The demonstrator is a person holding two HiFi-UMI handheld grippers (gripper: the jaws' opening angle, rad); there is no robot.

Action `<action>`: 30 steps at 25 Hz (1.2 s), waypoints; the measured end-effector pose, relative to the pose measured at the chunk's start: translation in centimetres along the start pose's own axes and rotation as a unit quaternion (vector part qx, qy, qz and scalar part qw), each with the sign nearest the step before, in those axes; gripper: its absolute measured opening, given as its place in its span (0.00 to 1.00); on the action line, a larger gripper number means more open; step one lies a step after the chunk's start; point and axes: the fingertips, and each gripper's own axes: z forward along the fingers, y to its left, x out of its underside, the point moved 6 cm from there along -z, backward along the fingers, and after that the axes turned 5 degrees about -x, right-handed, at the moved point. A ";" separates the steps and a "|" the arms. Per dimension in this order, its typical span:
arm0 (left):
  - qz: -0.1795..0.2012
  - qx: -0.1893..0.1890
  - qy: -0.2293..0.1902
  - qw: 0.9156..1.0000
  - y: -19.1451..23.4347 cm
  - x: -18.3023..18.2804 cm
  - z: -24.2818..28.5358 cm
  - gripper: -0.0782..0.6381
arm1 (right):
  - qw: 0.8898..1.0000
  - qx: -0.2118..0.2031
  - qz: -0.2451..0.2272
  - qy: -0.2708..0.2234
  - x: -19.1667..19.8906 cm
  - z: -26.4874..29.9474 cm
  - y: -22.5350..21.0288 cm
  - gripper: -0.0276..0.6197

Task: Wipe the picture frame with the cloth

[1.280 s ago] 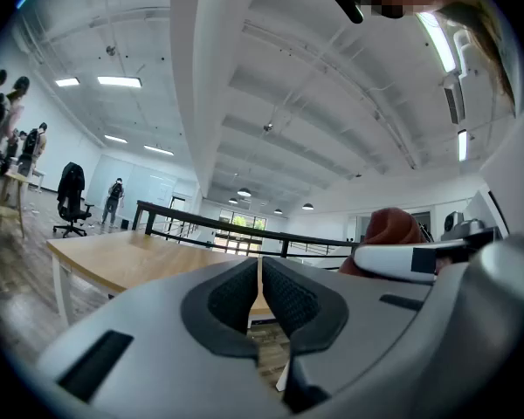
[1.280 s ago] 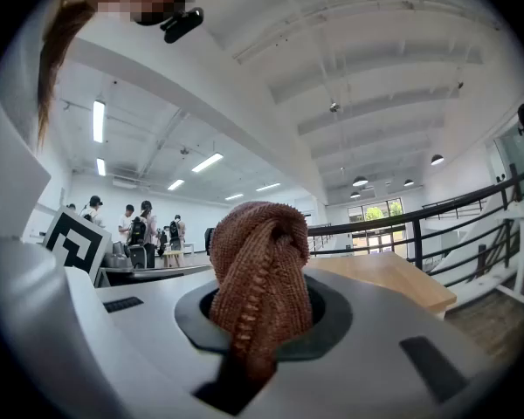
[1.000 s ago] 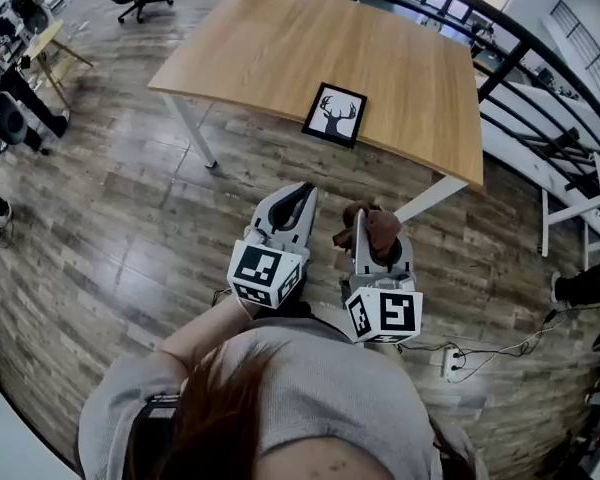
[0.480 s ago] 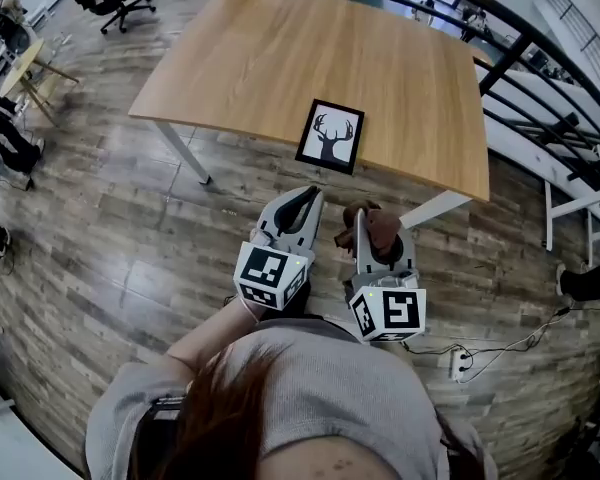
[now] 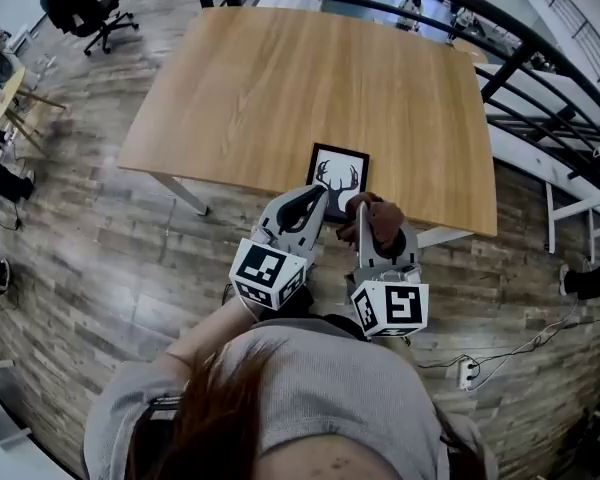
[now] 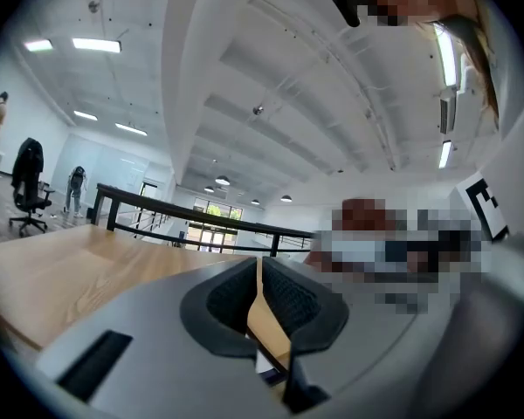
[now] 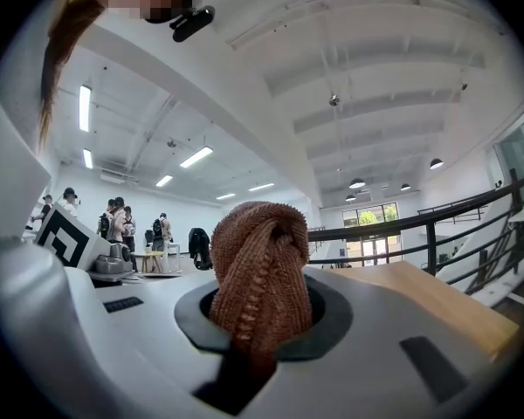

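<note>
Picture frame (image 5: pixel 338 171) is lying flat at the surface's (image 5: pixel 280 78) six-o'clock edge, long axis twelve-to-six, just twelve o'clock of my right gripper (image 5: pixel 368 218), whose fingers (image 7: pixel 336 317) are clamping the cloth (image 5: pixel 380 224); my left gripper (image 5: pixel 314 196) is pressing shut, empty.

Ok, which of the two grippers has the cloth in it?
The right gripper: its jaws are clamped on a bunched brown cloth. The left gripper has its jaws shut with nothing between them.
</note>
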 end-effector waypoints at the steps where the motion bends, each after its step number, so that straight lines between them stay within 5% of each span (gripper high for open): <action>1: -0.005 0.003 0.004 1.000 0.6 0.1 0.4 0.12 | 1.000 0.003 0.001 0.002 0.2 0.6 -0.1 0.16; 12: -0.033 -0.010 0.025 0.999 3.1 1.0 2.7 0.12 | 1.000 -0.005 0.015 0.019 0.4 3.3 -2.4 0.16; 20: -0.071 -0.031 0.143 0.987 6.4 6.2 3.3 0.18 | 0.999 -0.019 0.035 0.032 1.1 4.3 -3.3 0.16; 24: -0.185 -0.016 0.191 0.964 7.7 10.2 3.4 0.38 | 0.998 -0.021 0.039 0.043 1.9 4.6 -3.7 0.16; 30: -0.314 0.003 0.267 0.911 9.5 15.8 4.1 0.44 | 0.996 -0.016 0.049 0.066 3.5 4.6 -4.3 0.16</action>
